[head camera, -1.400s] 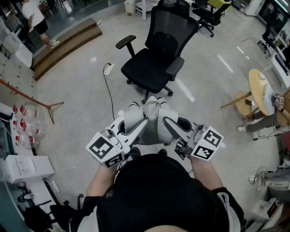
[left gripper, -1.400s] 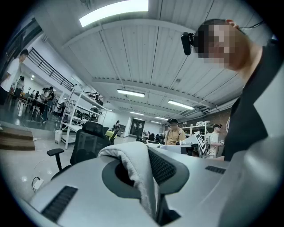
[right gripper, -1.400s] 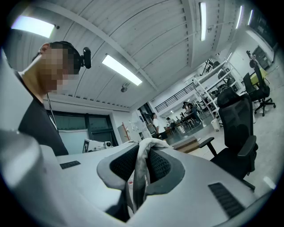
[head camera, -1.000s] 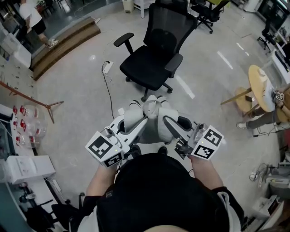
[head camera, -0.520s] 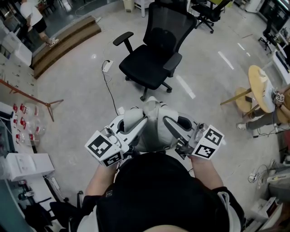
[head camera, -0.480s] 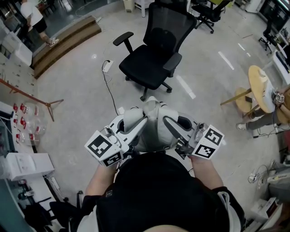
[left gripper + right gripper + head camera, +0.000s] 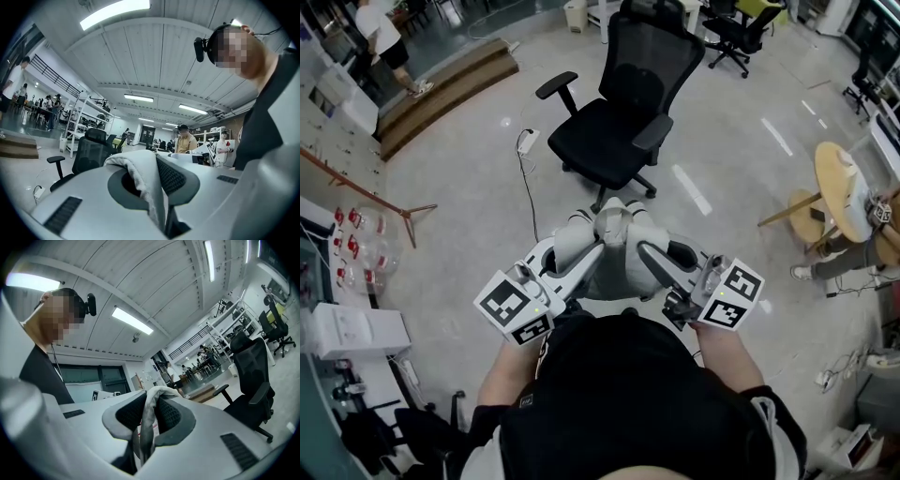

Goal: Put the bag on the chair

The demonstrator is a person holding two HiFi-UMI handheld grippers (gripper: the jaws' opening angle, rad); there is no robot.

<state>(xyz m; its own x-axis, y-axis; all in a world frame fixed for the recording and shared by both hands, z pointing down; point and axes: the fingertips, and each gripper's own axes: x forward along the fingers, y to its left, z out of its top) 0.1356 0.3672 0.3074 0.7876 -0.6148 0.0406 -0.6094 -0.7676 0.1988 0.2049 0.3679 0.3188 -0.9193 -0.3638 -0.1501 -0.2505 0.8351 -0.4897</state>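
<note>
Bag (image 7: 615,232) hangs above the pale floor (image 7: 459,206), one fold pinched in the left gripper (image 7: 157,187), another pinched in the right gripper (image 7: 146,420). Just beyond stands a black chair (image 7: 614,131), a cord (image 7: 528,187) beside it. Farther off lies a wooden step (image 7: 441,89).

- The head view looks steeply down from above the person's head. The chair (image 7: 609,131) is at 12 o'clock.
- The left gripper view rides on the left gripper (image 7: 586,251) and tilts up toward the ceiling. The bag (image 7: 614,230) is very near, and the chair is at 8 o'clock.
- The right gripper view rides on the right gripper (image 7: 649,253) and also tilts upward. The chair is at 3 o'clock.
- All three views share the chair and the bag.
</note>
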